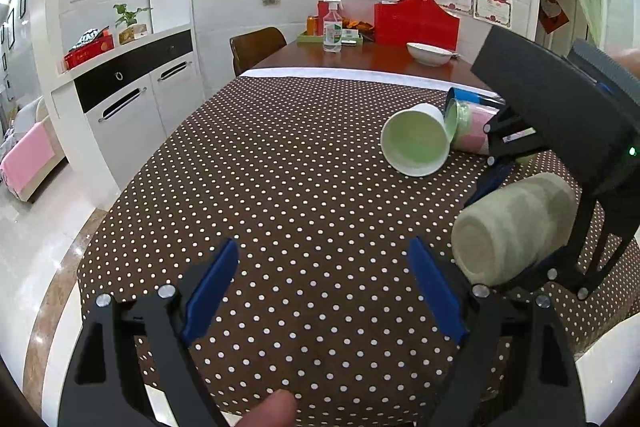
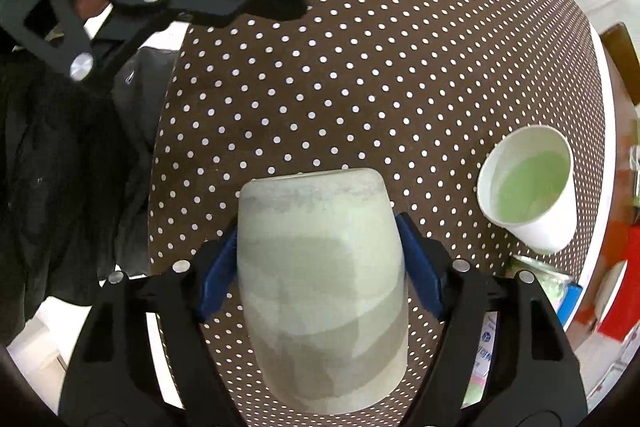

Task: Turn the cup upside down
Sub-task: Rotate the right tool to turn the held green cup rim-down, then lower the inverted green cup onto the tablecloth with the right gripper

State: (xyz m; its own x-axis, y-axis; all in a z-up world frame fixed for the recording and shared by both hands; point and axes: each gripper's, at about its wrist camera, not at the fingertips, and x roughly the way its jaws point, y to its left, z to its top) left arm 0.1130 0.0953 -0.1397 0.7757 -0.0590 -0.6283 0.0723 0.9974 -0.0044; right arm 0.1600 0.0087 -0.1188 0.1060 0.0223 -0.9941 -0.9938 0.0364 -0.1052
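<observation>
Right gripper (image 2: 320,259) clenched on pale grey-green matte ceramic cup (image 2: 320,283), held above dotted brown tablecloth (image 2: 360,67), base toward 12 o'clock. Left gripper (image 1: 320,291) released, idle. Best rotated steadily until rim faces down, clear of white paper cup (image 2: 528,187) at 2 o'clock.

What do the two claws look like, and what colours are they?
Both the left claw and the right claw have black angular frames with cut-out holes, shiny silver round bolts and flat blue pads on the fingers. The right claw's body is a blocky black box with a small green light.
</observation>
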